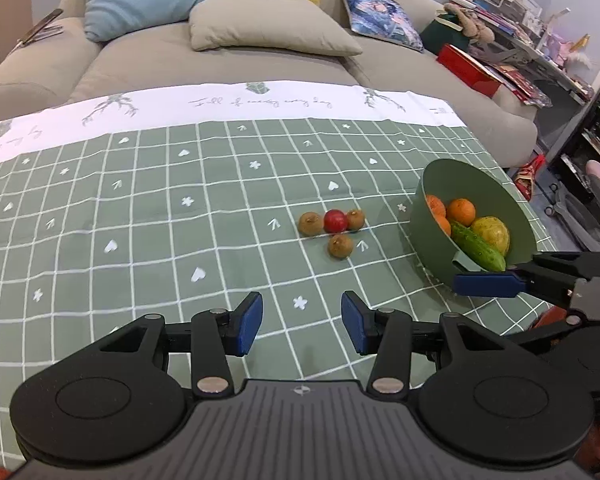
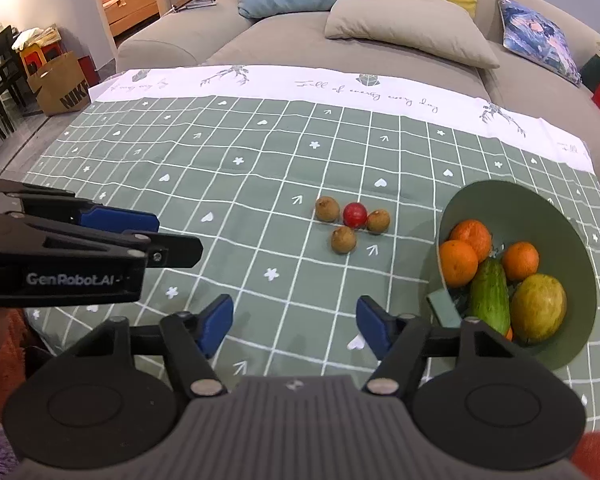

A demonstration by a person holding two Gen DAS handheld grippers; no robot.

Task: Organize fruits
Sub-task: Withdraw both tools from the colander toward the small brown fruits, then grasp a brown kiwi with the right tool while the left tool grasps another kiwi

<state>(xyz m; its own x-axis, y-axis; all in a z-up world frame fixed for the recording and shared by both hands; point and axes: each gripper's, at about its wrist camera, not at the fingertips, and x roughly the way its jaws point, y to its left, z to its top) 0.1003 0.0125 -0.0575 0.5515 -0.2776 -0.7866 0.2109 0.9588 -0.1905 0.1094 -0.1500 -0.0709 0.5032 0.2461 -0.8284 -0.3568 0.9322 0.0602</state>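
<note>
Worktop under a green checked cloth, fruit and a bowl on it

The worktop (image 2: 228, 184) carries a green cloth (image 1: 140, 220) with white grid lines and a white lettered border at the far edge. Directly on it lie three brown fruits (image 2: 327, 209) clustered touching a small red fruit (image 2: 355, 215). Near them, to the right, stands a green bowl (image 2: 540, 204) holding produce.
</note>
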